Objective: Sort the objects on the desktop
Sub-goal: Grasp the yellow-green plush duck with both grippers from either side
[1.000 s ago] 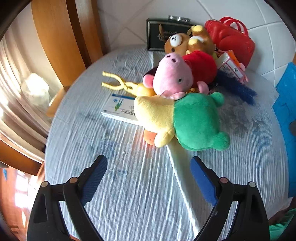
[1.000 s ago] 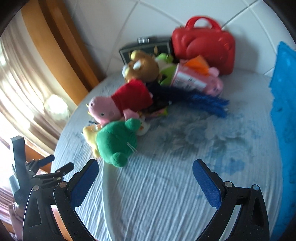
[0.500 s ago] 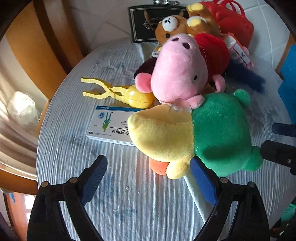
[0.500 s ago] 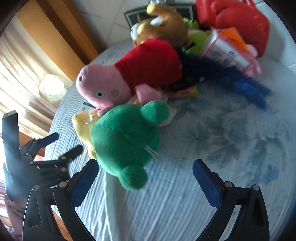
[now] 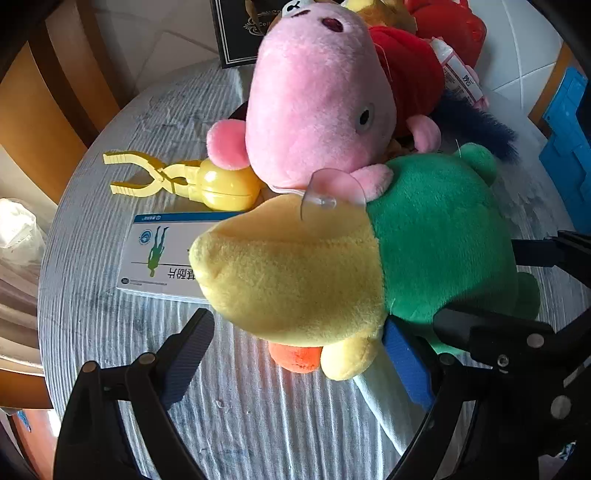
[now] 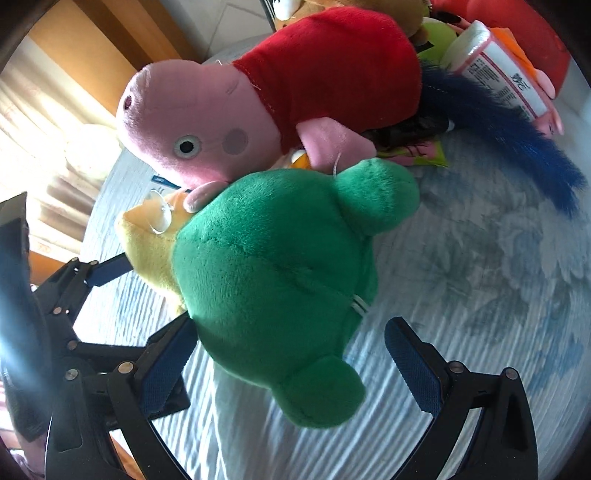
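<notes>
A green plush toy with a yellow head (image 5: 369,258) lies on the round table's white cloth (image 5: 258,424), next to a pink pig plush in a red dress (image 5: 317,96). My left gripper (image 5: 295,321) is open, low over the yellow head and orange foot, which lie between its blue pads. My right gripper (image 6: 288,325) is open too and straddles the toy's green rear (image 6: 273,280). Its right pad is clearly apart from the plush. One of the left gripper's fingers (image 6: 107,271) shows at the left of the right wrist view.
Yellow plastic tongs (image 5: 177,181) and a flat white box (image 5: 159,254) lie left of the plush. Behind the pig are a brown bear plush, a dark box (image 5: 236,29), a red bag (image 6: 532,40), a wipes pack (image 6: 506,77) and a blue feathery thing (image 6: 524,144). A blue crate (image 5: 569,147) stands at the right.
Both grippers have come down and closer to the green and yellow plush, which now lies between their fingers. Their jaws stand as wide as before.
</notes>
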Demonstrator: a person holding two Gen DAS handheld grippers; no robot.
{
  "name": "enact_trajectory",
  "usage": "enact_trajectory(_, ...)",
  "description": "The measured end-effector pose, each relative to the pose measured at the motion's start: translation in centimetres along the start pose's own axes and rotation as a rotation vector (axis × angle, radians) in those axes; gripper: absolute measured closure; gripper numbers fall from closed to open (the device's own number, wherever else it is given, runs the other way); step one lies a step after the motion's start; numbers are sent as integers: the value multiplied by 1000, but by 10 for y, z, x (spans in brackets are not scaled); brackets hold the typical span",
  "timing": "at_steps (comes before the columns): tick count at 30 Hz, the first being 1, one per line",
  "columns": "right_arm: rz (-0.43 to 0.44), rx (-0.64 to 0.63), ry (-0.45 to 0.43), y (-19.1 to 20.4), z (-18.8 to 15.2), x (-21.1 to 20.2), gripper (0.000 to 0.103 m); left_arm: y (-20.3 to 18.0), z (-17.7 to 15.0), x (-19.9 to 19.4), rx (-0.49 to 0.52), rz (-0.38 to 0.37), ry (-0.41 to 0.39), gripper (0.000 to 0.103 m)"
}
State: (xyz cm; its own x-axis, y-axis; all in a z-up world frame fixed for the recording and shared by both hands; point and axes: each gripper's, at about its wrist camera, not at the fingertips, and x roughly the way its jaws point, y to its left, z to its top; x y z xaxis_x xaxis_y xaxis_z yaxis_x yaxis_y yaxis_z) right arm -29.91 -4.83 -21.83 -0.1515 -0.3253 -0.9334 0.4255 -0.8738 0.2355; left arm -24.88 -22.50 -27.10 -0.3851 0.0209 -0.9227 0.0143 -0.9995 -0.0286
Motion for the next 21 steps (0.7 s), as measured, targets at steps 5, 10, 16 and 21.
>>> enact_trajectory(5,-1,-14,-23,-3,6,1,3,-5,5,3,16,-31,-6,12)
enact_trajectory(10,-9,-61,-35,-3,2,-6,23,-13,1,-3,43,-33,-27,24)
enact_trajectory(16,2,-71,-47,-15,-13,-25,29,-27,-8,-20,53,-49,-49,26)
enact_trajectory(21,10,-47,-50,-34,-32,-41,32,-47,-14,-31,78,-74,-55,27)
